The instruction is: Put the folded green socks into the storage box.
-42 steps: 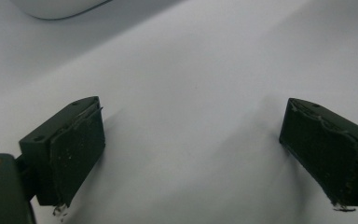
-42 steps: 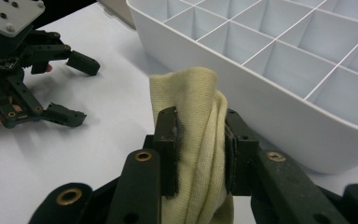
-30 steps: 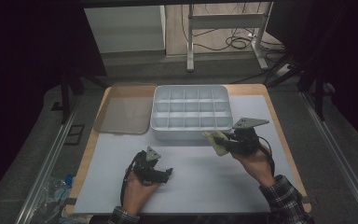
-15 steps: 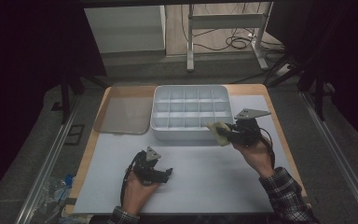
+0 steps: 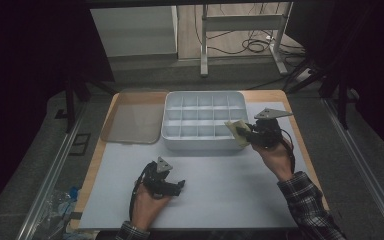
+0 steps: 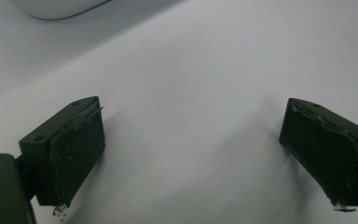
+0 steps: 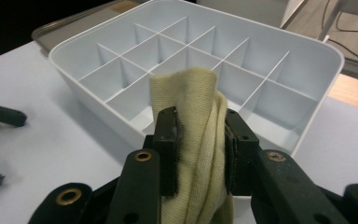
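The cloth [image 7: 193, 140] looks soft, ribbed and matt, pale yellow knit. The divided tray [image 7: 307, 60] is smooth, slightly glossy white plastic. The black jaws carry rough, worn pads [image 6: 77, 154].

High view dim, surroundings black; gripper views brighter, soft shadows, perhaps slight blur.

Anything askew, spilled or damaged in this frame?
Nothing serious. The box sits square with empty compartments, its lid flat beside it. The right gripper holds a bunched cloth. The left gripper's pads look frayed at the edges.
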`<state>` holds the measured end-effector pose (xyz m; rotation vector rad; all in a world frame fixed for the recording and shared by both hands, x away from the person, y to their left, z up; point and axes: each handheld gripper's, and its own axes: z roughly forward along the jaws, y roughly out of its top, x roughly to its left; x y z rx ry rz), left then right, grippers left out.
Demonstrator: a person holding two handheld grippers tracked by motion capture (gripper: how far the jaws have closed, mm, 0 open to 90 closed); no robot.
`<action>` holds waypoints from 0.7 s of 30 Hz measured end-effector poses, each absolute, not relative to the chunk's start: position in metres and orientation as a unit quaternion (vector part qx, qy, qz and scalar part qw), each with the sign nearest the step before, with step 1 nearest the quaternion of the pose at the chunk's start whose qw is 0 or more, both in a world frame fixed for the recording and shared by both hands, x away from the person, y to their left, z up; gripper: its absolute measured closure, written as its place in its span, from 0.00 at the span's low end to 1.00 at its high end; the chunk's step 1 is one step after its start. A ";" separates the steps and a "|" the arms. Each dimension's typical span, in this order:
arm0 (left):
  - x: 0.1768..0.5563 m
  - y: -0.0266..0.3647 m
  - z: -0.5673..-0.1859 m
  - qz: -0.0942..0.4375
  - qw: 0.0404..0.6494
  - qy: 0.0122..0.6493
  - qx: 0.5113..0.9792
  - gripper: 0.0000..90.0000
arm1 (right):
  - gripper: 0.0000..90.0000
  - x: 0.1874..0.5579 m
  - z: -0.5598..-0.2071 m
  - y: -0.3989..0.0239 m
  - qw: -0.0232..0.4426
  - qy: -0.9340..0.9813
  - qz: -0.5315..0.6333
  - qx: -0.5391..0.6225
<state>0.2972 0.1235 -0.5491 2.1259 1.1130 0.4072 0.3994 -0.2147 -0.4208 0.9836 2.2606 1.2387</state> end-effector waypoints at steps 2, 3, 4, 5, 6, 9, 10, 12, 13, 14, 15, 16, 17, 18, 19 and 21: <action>0.297 0.123 -0.549 0.157 0.347 0.429 0.819 0.07 | 0.78 0.403 -0.421 -0.215 0.194 0.803 0.441 0.351; 0.297 0.123 -0.549 0.157 0.346 0.429 0.819 0.07 | 0.78 0.404 -0.421 -0.215 0.196 0.802 0.440 0.353; 0.297 0.123 -0.549 0.157 0.346 0.429 0.819 0.07 | 0.78 0.406 -0.421 -0.215 0.199 0.802 0.440 0.353; 0.297 0.123 -0.549 0.156 0.347 0.430 0.819 0.07 | 0.78 0.408 -0.421 -0.215 0.199 0.801 0.439 0.355; 0.297 0.123 -0.549 0.156 0.347 0.430 0.819 0.07 | 0.78 0.410 -0.422 -0.215 0.200 0.801 0.438 0.356; 0.297 0.123 -0.549 0.155 0.347 0.431 0.818 0.07 | 0.78 0.415 -0.424 -0.216 0.206 0.799 0.435 0.359; 0.297 0.123 -0.549 0.155 0.347 0.431 0.818 0.07 | 0.78 0.418 -0.425 -0.216 0.207 0.799 0.434 0.361; 0.297 0.123 -0.549 0.155 0.347 0.431 0.818 0.07 | 0.78 0.421 -0.426 -0.215 0.209 0.799 0.432 0.363; 0.297 0.123 -0.549 0.155 0.347 0.431 0.818 0.07 | 0.78 0.422 -0.427 -0.215 0.211 0.798 0.431 0.365; 0.297 0.123 -0.549 0.155 0.347 0.431 0.818 0.07 | 0.78 0.424 -0.428 -0.215 0.213 0.797 0.431 0.366; 0.297 0.123 -0.549 0.155 0.347 0.431 0.818 0.07 | 0.78 0.426 -0.428 -0.215 0.213 0.797 0.430 0.367; 0.297 0.123 -0.549 0.155 0.347 0.431 0.818 0.07 | 0.78 0.428 -0.429 -0.215 0.215 0.796 0.430 0.369; 0.297 0.123 -0.549 0.155 0.347 0.431 0.818 0.07 | 0.78 0.429 -0.429 -0.214 0.215 0.795 0.431 0.369; 0.297 0.123 -0.549 0.155 0.347 0.431 0.818 0.07 | 0.78 0.431 -0.430 -0.213 0.216 0.795 0.430 0.370; 0.297 0.123 -0.549 0.155 0.347 0.431 0.818 0.07 | 0.78 0.432 -0.430 -0.212 0.218 0.795 0.429 0.370; 0.297 0.123 -0.549 0.155 0.347 0.431 0.818 0.07 | 0.78 0.435 -0.431 -0.210 0.222 0.796 0.426 0.367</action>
